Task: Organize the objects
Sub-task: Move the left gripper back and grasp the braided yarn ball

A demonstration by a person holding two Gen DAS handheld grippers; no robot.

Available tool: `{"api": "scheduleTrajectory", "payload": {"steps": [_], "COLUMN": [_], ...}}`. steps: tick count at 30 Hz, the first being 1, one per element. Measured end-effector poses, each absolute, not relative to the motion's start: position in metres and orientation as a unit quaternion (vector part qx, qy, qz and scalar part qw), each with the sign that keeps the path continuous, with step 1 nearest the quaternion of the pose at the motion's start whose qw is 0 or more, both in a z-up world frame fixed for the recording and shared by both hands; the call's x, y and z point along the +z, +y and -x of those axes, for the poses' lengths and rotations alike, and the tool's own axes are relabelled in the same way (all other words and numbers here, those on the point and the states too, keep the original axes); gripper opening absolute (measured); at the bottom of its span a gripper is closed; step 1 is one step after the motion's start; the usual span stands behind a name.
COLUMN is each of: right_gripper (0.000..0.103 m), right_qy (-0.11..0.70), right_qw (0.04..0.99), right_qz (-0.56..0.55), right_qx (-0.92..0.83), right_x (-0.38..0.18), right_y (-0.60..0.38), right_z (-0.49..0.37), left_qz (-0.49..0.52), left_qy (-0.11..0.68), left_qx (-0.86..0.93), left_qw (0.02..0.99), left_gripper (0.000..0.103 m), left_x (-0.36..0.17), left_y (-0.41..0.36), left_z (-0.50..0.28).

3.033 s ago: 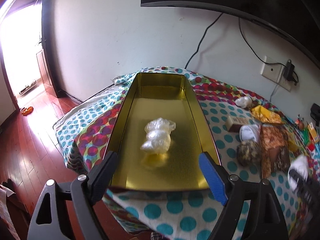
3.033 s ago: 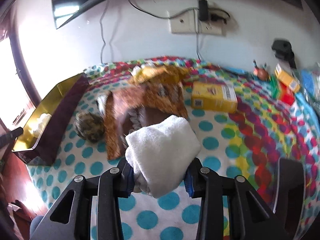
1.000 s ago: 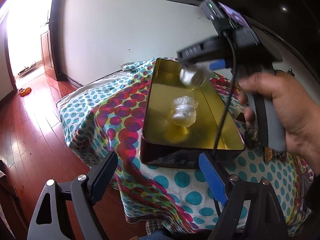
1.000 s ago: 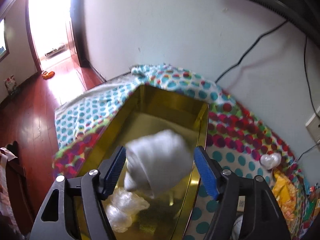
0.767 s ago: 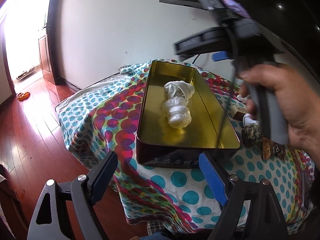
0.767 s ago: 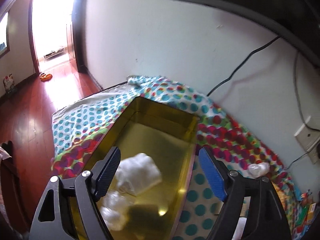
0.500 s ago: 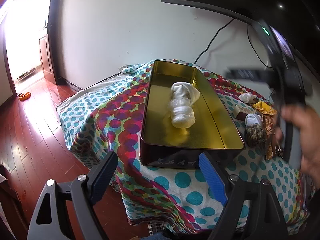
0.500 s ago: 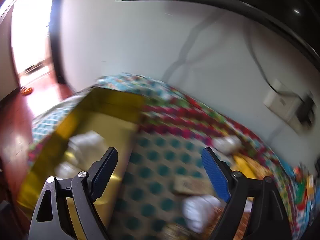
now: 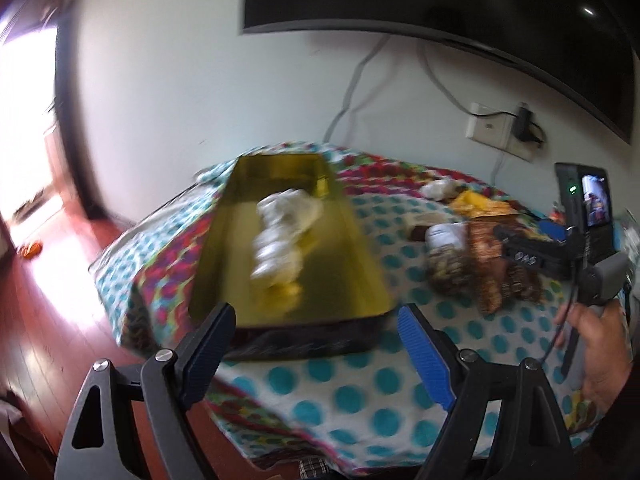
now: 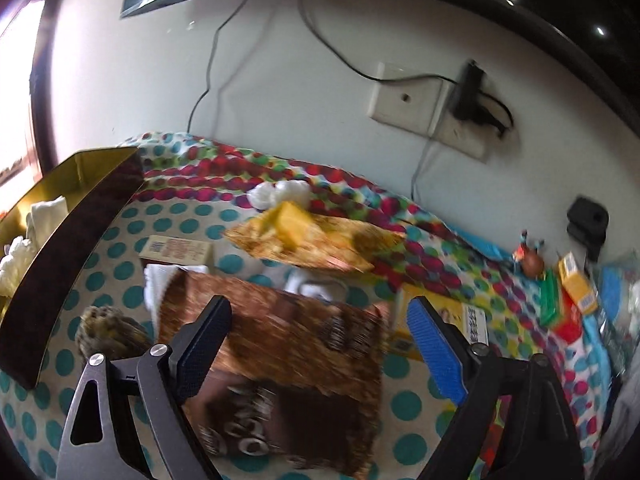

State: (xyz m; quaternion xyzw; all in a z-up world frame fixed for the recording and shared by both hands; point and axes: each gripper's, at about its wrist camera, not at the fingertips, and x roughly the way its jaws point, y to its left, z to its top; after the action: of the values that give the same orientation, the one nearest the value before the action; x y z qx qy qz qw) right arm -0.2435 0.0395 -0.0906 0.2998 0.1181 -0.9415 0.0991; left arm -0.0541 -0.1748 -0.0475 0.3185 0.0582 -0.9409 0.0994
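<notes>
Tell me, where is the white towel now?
In the left wrist view the towel lies inside the gold tin, touching the plastic bundle just nearer the camera.

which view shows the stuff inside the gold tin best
The left wrist view: it looks down into the gold tin, showing the blurred white bundles along its middle. The right wrist view shows the tin's dark outer wall and a sliver of bundles.

The left black two-finger gripper [image 9: 316, 336] points downward, fingers spread wide and empty. The right black two-finger gripper [image 10: 320, 340], gripped by a bare hand [image 9: 600, 344], is opening, nothing between its fingers.
</notes>
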Motion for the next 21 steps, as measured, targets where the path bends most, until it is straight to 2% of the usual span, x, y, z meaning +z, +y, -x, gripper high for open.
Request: {"api": "scheduleTrajectory", "payload": {"steps": [8, 14, 21], "right_gripper": [0.097, 0.097, 0.097], "right_qy": [0.046, -0.016, -0.109], "right_qw": [0.077, 0.024, -0.046], "right_qz": [-0.291, -0.319, -0.363], "right_qx": [-0.952, -0.947, -0.924], "right_x": [-0.091, -0.096, -0.111], "right_y": [0.081, 0.122, 0.167], "right_z": [0.241, 0.252, 0.263], "left_qz": [-0.329, -0.347, -0.376], "left_qy": [0.017, -0.012, -0.009], "left_qx": [-0.943, -0.937, -0.926], "left_qw": [0.038, 0.027, 0.043], "left_gripper": [0.086, 0.086, 0.086], "left_x": [-0.034, -0.053, -0.084], "left_y": [-0.105, -0.066, -0.057], "left_z": [0.102, 0.138, 0.170]}}
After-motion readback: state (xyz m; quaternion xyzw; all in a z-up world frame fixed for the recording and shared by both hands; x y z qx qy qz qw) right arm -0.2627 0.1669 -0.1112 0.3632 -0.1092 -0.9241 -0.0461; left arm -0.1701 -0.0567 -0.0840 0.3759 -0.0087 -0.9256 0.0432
